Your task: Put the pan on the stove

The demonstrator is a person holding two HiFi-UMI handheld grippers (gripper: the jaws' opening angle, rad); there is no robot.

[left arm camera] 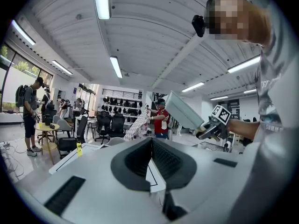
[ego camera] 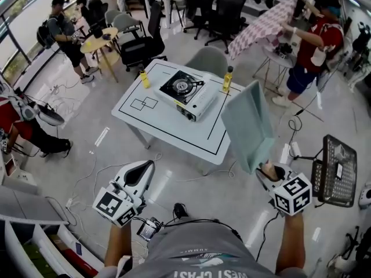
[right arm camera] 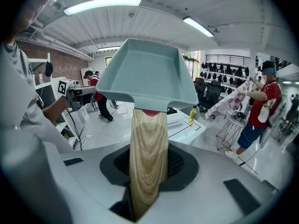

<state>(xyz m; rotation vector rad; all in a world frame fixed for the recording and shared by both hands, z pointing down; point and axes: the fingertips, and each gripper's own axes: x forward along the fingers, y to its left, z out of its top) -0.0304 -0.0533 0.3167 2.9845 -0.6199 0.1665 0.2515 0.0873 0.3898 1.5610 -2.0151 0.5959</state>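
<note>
The right claw [ego camera: 268, 169] is pinching the pan [ego camera: 248, 123] by its handle near the desk [ego camera: 151, 129] corner.
The left claw [ego camera: 146, 165] is hovering pressed together over open floor [ego camera: 191, 184].

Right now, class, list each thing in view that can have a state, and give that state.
pan: held aloft by its wooden handle, off the stove.
stove: on the table, nothing on it.
right gripper: shut on the pan's handle.
left gripper: shut, empty.
bottles: upright on the table.
</note>
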